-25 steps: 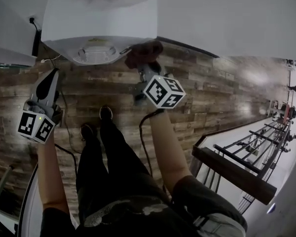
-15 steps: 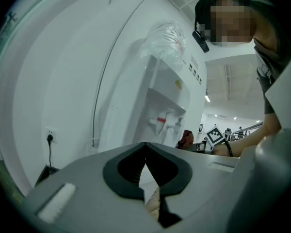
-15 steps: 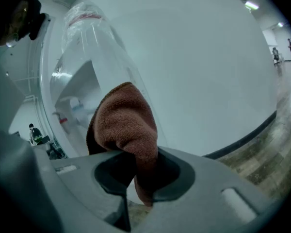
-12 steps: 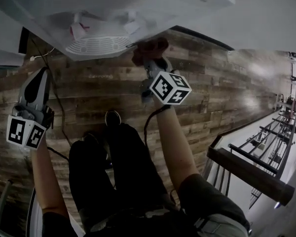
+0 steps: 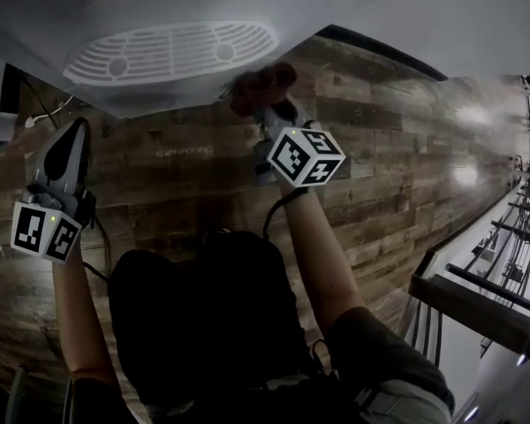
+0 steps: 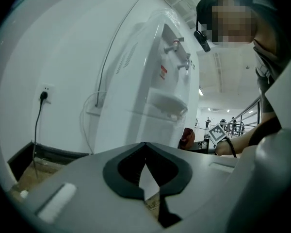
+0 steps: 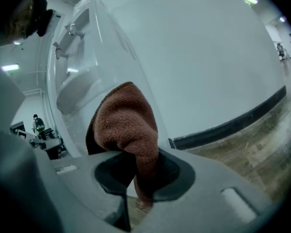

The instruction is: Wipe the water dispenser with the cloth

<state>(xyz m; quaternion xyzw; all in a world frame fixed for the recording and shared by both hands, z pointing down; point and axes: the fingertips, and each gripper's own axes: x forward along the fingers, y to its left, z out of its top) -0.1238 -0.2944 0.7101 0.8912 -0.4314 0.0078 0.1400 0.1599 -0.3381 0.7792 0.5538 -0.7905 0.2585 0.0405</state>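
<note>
The white water dispenser [image 5: 172, 56] fills the top of the head view, its slotted drip tray toward me. It also stands tall in the left gripper view [image 6: 155, 96] and in the right gripper view [image 7: 82, 81]. My right gripper [image 5: 258, 113] is shut on a reddish-brown cloth [image 5: 258, 88], which presses against the dispenser's lower right corner. The cloth [image 7: 126, 125] bulges up out of the shut jaws in the right gripper view. My left gripper [image 5: 71, 144] hangs left of the dispenser, away from it, jaws shut with nothing in them.
A wood-plank floor [image 5: 397, 148] lies below. A black power cable [image 6: 38, 115] runs from a wall socket left of the dispenser. A metal railing [image 5: 495, 272] borders the right side. A dark baseboard [image 7: 233, 123] runs along the white wall.
The view has tilted and closed in on the dispenser, so its drip tray now looks larger. The right gripper stays at the lower right corner with the cloth. The left gripper has barely moved.
</note>
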